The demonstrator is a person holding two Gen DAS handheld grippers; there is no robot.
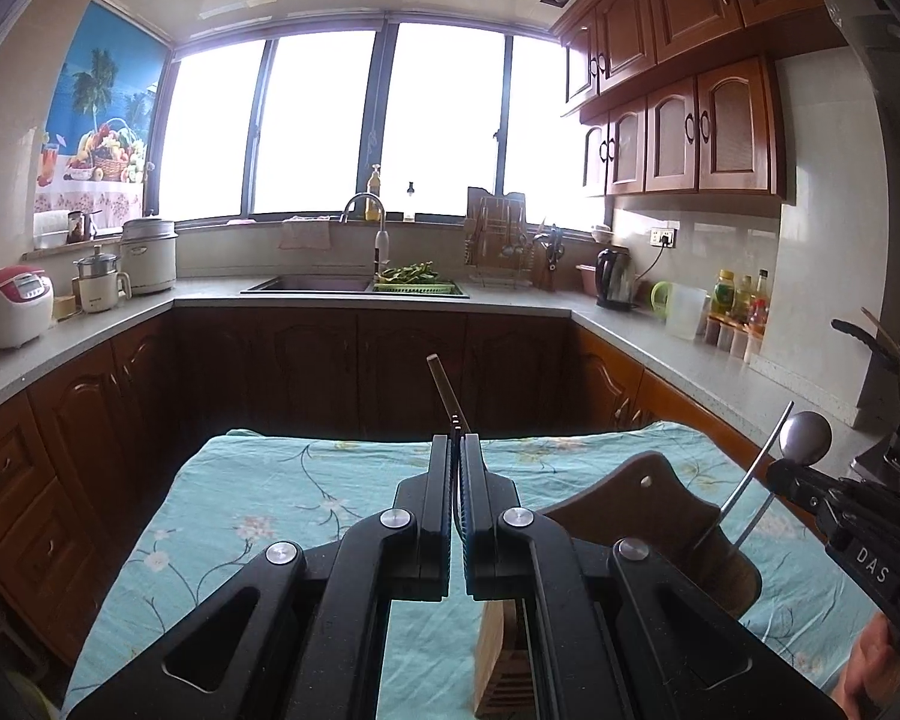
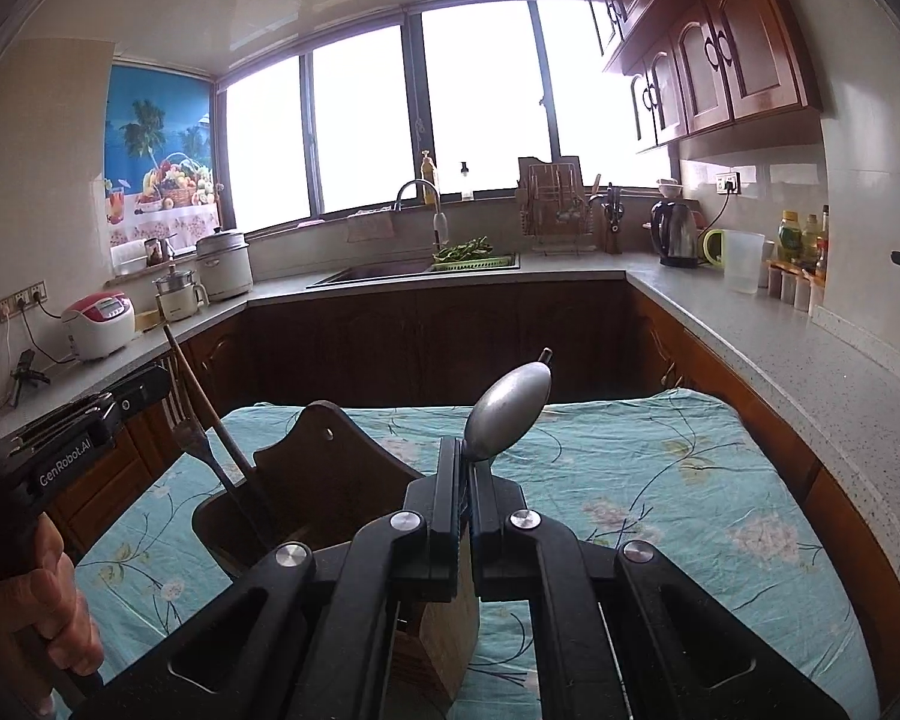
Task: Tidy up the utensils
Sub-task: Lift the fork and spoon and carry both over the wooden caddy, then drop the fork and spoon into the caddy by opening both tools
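My left gripper (image 1: 456, 438) is shut on a metal fork (image 2: 181, 423) and a thin wooden stick (image 1: 441, 385), which poke up past its fingertips. In the right wrist view this gripper (image 2: 153, 384) sits at the left, and both utensils slant down toward the dark brown wooden utensil holder (image 2: 330, 468). My right gripper (image 2: 467, 450) is shut on the neck of a metal spoon (image 2: 510, 408), bowl upward. From the left wrist view the spoon (image 1: 805, 433) hangs just right of the holder (image 1: 648, 498), and thin metal shafts slant into the holder's mouth.
The holder stands on a table under a teal floral cloth (image 1: 258, 510). A light wooden block (image 2: 444, 630) stands close below both grippers. Dark cabinets and a grey counter (image 2: 780, 348) with a sink, a kettle and jars ring the table. A hand (image 2: 60, 612) grips the left tool.
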